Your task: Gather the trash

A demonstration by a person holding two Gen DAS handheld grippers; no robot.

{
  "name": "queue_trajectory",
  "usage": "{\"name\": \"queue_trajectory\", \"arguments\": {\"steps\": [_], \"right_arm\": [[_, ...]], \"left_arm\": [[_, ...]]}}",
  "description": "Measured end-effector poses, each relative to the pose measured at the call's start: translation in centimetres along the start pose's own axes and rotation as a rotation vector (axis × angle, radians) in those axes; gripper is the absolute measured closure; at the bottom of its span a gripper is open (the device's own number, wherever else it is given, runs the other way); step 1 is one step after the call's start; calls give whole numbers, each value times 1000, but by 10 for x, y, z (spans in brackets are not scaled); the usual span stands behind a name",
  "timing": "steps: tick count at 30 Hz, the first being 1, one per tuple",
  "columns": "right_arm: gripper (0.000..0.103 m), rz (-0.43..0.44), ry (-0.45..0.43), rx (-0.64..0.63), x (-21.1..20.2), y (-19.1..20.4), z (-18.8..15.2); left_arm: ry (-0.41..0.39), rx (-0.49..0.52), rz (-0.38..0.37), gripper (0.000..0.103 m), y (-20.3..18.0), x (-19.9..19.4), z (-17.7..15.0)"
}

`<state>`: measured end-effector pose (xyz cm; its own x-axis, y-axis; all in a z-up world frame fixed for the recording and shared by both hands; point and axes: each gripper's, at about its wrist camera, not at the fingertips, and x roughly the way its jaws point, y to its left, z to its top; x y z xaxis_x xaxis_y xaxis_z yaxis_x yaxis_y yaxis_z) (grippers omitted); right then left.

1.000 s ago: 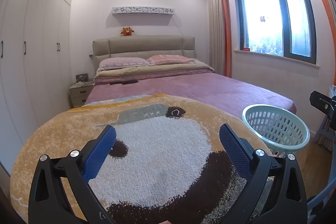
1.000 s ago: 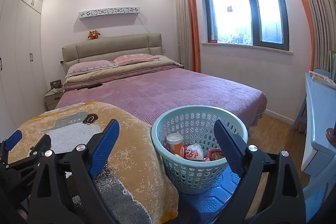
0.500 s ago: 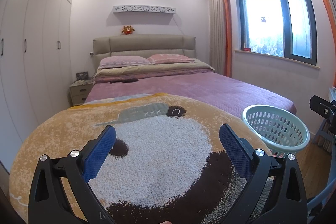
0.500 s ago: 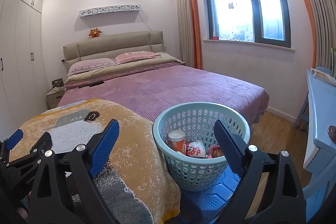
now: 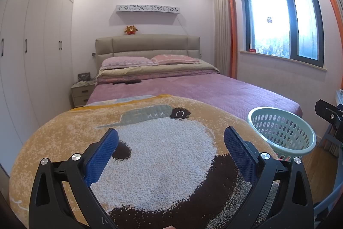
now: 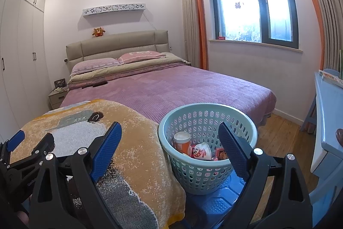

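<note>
Trash: orange paper cup [image 6: 182, 141], white cartoon snack bowl [image 6: 201, 151], red wrapper [image 6: 220, 153] lying together | container: pale-green perforated basket [image 6: 246, 132] sitting on blue stool [image 6: 216, 201] beside panda blanket [image 5: 160, 153] | left gripper [image 5: 171, 138] hovering jaws apart, empty | right gripper [image 6: 169, 132] gaping over basket, gripping nothing

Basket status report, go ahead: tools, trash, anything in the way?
Left tool open, empty. Right tool open, empty. Basket on blue stool holds cup and wrappers. Nothing blocking it.
</note>
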<state>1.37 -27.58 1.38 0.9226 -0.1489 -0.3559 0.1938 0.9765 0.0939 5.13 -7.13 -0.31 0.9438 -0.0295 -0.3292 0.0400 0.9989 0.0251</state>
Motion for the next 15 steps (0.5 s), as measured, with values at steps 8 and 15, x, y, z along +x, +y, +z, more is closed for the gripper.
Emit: {"name": "queue_trajectory", "arguments": {"steps": [8,15], "right_arm": [[16,3,4,1,1,-2,1],[16,9,9,0,2,-2,1]], "left_arm": [[4,-3,2,7,-1,-1,-1],[6,-5,2,7,-1,0,-1]]}}
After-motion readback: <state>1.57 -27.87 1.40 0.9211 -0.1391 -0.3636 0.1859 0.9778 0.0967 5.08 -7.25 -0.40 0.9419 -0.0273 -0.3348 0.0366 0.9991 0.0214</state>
